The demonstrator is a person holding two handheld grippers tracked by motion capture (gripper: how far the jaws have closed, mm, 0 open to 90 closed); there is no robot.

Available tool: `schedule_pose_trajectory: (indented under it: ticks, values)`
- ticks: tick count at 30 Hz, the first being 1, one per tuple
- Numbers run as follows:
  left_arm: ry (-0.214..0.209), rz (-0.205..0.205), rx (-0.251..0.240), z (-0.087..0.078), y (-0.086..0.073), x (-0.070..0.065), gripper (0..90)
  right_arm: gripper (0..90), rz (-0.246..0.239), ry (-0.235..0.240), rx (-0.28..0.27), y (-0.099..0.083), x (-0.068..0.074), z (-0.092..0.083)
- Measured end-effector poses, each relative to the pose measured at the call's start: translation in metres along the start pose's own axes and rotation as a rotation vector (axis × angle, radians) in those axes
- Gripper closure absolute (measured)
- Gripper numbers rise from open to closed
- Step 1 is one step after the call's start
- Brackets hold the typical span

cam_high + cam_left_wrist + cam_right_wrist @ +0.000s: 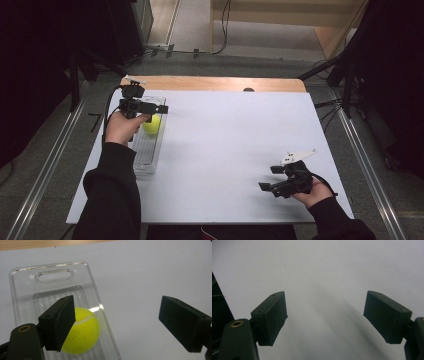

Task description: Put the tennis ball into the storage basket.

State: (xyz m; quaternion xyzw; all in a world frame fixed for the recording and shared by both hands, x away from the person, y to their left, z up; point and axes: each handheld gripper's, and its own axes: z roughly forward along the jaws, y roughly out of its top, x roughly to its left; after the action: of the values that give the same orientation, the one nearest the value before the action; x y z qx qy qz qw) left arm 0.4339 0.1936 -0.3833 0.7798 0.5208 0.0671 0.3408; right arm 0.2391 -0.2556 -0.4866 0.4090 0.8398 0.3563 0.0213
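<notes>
Item: tennis ball (151, 124), yellow-green, lying in a clear bin (143, 160) at the left of the high view, in the bin's upper half. Left gripper (161, 108): held above the ball, jaws spread wide, empty; in the left gripper view the ball (83, 334) sits behind the left-hand jaw at lower left, while the other jaw hangs out over bare table beyond the bin's wall (105, 322). Right gripper (264, 187): lower right of the high view, resting low by the table, jaws wide, holding nothing. Risks, as judged: the gripper is off-centre to the ball, so a straight descent could land one jaw on the bin's rim or straddle the wall; a close from there would likely pinch plastic or nudge the ball, which is round and would roll along the ribbed floor. The light bin might slide or tip if struck, with nothing steadying it. Surface: white table (230, 150), smooth and matte, with a wooden edge (210, 83) at the upper centre. Room: dark at both sides, metal rails along left and right, cables on a grey floor at the top, pale wood furniture at the upper right.
</notes>
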Motion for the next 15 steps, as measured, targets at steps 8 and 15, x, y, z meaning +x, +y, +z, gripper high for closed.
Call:
schedule_pose_trajectory:
  ticks: [8,15]
  values:
    - [-0.064,0.029,0.004,-0.001,0.002,-0.013,15.4,16.9,-0.003,0.0,0.0,0.0,0.0,0.0]
    - [-0.087,0.062,0.045,0.008,0.002,-0.022,15.4,16.9,-0.002,0.001,0.0,0.0,0.0,0.0]
